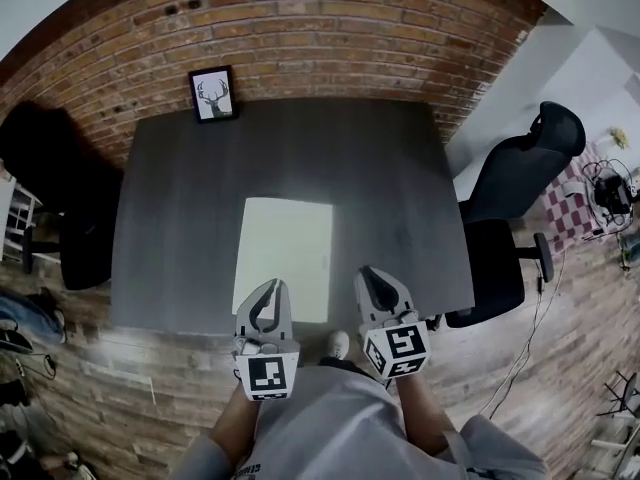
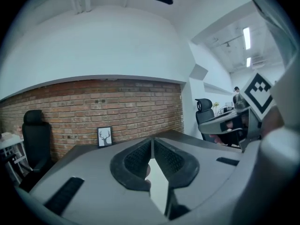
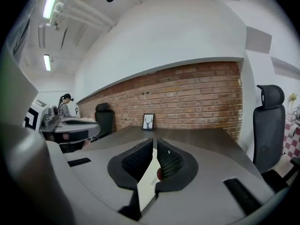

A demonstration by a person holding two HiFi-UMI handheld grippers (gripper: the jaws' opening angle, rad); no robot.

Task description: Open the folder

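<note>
- The white folder [image 1: 285, 248] is lying flat on the dark grey table [image 1: 180, 218]. It sits toward the 6 o'clock side of the tabletop, with its near edge close to the table's front edge. It reads as one plain white rectangle, so it looks closed to me.
- The left gripper [image 1: 274, 282] has its jaws pressed together with nothing pinched. Its own view shows the tips meeting, and there's just a sliver of white folder in the gap underneath.
- From the head view, that left gripper overlaps the folder's 7 o'clock corner. I honestly can't tell whether it's touching the cover or hanging above it.
- The right gripper [image 1: 364, 270] has its jaws together too, also with nothing between them. It's just off the folder's right edge, around 4 o'clock from the folder's middle, and not on it.
- A little framed deer picture [image 1: 213, 94] stands at the table's 11 o'clock corner, up against the brick wall [image 1: 300, 28].
- There's a black office chair [image 1: 520, 178] off at 3 o'clock from the table, and another dark chair [image 1: 60, 188] at 9 o'clock.
</note>
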